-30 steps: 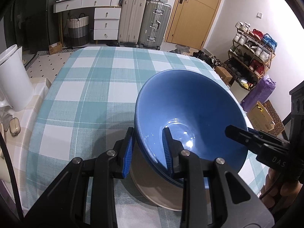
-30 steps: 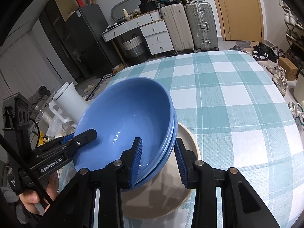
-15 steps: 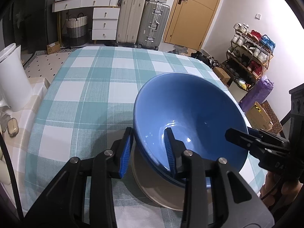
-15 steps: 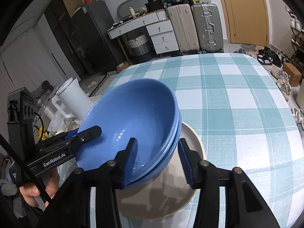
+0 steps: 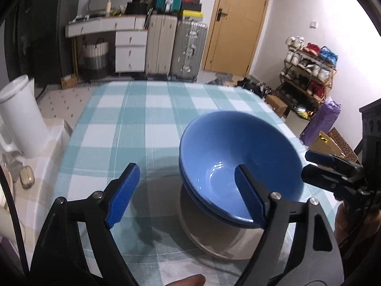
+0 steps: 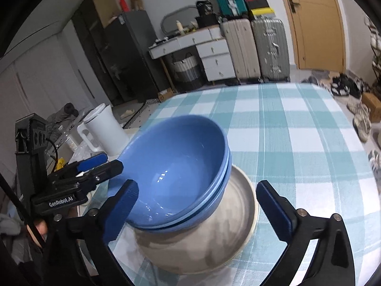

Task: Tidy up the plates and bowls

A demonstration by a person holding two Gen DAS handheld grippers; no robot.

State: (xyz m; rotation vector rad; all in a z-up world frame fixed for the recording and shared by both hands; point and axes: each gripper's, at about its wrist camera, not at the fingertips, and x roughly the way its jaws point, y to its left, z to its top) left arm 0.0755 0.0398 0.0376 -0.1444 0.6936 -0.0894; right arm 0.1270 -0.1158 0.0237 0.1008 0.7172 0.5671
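Two nested blue bowls [image 5: 238,157] sit on a beige plate [image 5: 214,243] on the checked tablecloth. In the right wrist view the bowls [image 6: 181,174] rest on the plate [image 6: 238,214] the same way. My left gripper [image 5: 188,195] is open, its fingers spread wide; the right pad [image 5: 250,195] stands over the bowls' near rim. My right gripper [image 6: 204,212] is open, its fingers either side of the bowls' near edge, touching nothing. Each gripper shows in the other's view, the right one [image 5: 333,174] and the left one [image 6: 90,166].
A white jug [image 5: 21,119] stands at the table's left edge, also in the right wrist view [image 6: 102,131]. The teal checked tablecloth [image 5: 142,119] stretches beyond the bowls. Suitcases, drawers and a shoe rack stand past the table.
Both grippers were shut on the blue bowls' rim and have opened wide and let go. The bowls now rest on the plate. Both grippers have drawn back and up a little.
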